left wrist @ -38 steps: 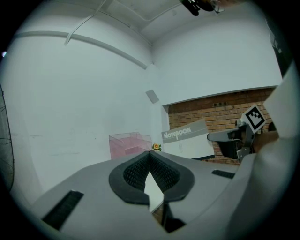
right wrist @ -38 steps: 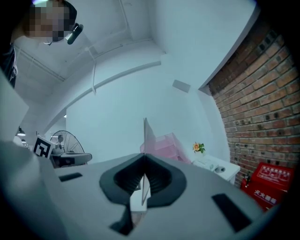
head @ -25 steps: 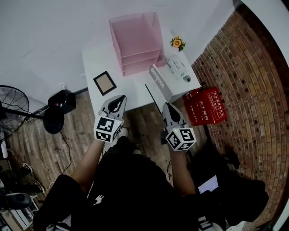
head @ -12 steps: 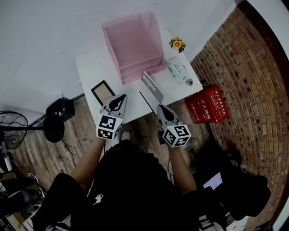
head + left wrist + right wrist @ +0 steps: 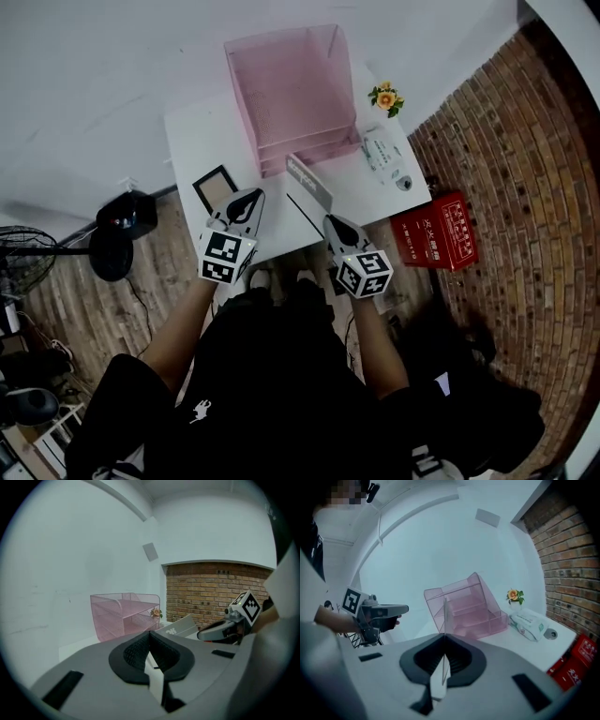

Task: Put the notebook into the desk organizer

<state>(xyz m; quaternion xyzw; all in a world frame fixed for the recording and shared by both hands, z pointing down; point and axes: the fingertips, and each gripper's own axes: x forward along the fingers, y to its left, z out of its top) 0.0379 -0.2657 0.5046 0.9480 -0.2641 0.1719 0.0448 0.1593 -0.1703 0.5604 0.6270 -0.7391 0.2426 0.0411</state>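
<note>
The pink mesh desk organizer stands at the back of the white table; it also shows in the gripper views. My right gripper is shut on the grey notebook, which stands on edge over the table's front, just before the organizer. In the right gripper view the notebook is a thin upright edge rising from the jaws. My left gripper hovers at the table's front edge, jaws together and empty. From there the notebook lies to the right.
A small black-framed brown square lies on the table by the left gripper. A flower and a tissue pack sit at the right. A red box stands on the floor by the brick wall, a black object at the left.
Both grippers have moved forward toward the table. The notebook has shifted left, from beside the tissue pack to a spot in front of the organizer.
</note>
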